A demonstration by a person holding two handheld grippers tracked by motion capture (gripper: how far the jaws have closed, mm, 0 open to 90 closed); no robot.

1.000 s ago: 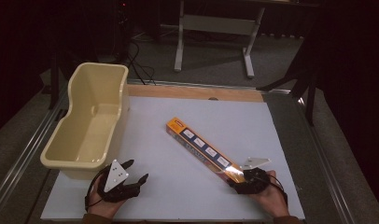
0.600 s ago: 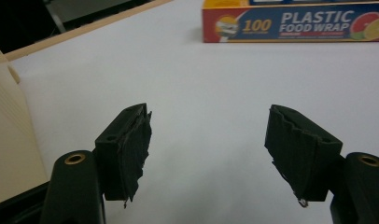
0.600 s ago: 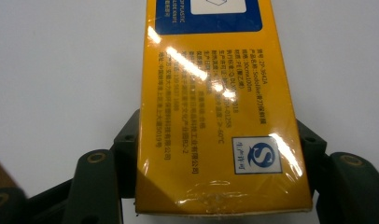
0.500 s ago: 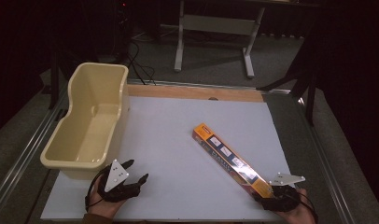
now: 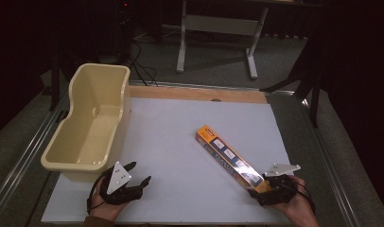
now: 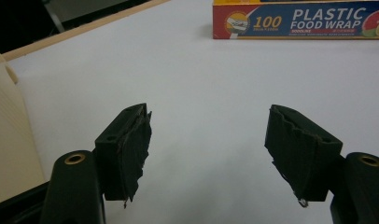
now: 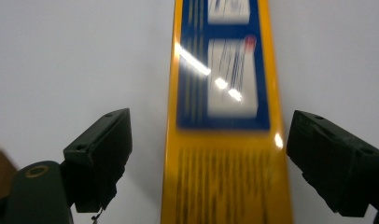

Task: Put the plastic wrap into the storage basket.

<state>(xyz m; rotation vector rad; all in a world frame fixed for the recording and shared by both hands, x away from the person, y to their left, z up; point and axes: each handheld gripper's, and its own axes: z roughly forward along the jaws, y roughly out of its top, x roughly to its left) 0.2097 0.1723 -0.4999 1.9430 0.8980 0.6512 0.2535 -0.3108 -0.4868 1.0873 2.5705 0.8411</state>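
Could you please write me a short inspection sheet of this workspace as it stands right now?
Surface: white board, bare apart from the items below.
Job's things: plastic food wrap box lying flat, diagonal; cream tub at left edge, nothing in it.
Clutter: nothing seen.
Grippers: left gripper open, holding nothing; right gripper jaws have just been opening, box end between them, pads clear of it.
Cables: black leads on the floor behind the tub.
Surroundings: dark room, grey table frame.

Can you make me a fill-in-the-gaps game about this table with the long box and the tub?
The long box says plastic food ____ on its side.
The yellowish tub has ____ inside it.
The right hand-held gripper has its jaws ____, one each side of the box.
The left hand-held gripper has ____ between its jaws.

Missing words: wrap; nothing; open; nothing
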